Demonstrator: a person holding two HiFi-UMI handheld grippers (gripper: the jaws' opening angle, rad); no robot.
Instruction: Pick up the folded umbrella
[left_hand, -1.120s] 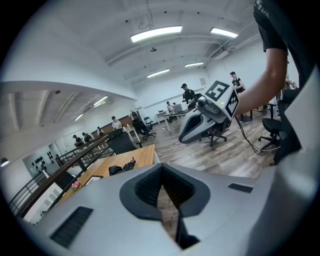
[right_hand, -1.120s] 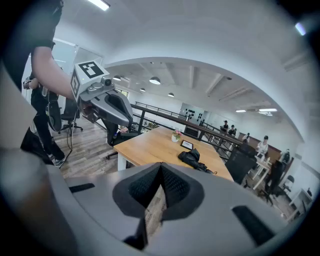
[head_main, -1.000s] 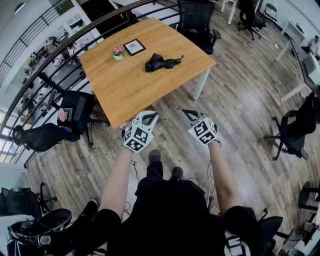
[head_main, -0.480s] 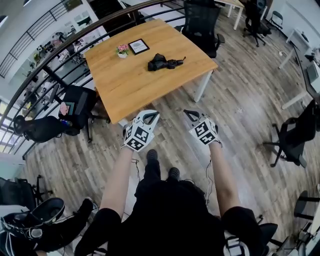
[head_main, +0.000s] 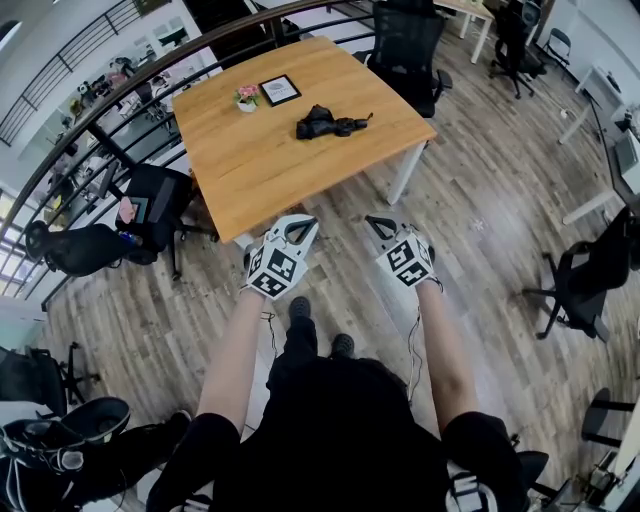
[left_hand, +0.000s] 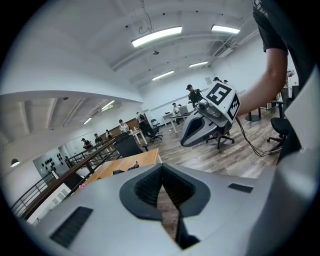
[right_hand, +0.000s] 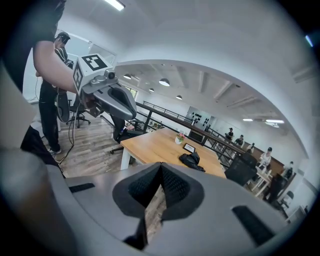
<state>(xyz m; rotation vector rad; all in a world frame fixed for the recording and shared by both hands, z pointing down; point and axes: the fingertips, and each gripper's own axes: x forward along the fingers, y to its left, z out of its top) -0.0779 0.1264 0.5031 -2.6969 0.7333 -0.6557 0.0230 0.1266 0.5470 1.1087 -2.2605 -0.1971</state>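
Note:
A black folded umbrella (head_main: 328, 124) lies on the wooden table (head_main: 270, 160), toward its far right part; it also shows as a dark bundle (right_hand: 190, 160) in the right gripper view and as a small dark shape (left_hand: 125, 169) in the left gripper view. Both grippers are held out in front of the person, well short of the table's near edge. My left gripper (head_main: 298, 226) is shut with nothing in it. My right gripper (head_main: 375, 223) is likewise shut and empty, its pads meeting.
On the table stand a small pot of pink flowers (head_main: 246, 98) and a framed picture (head_main: 279, 90). Black office chairs (head_main: 405, 50) sit behind the table, another chair (head_main: 150, 215) at its left. A curved railing (head_main: 110, 100) runs past the table's far side. Wood floor surrounds it.
The view has shifted a little, so the table sits slightly farther right and up. Both grippers stay shut, held at nearly the same spot in front of the person.

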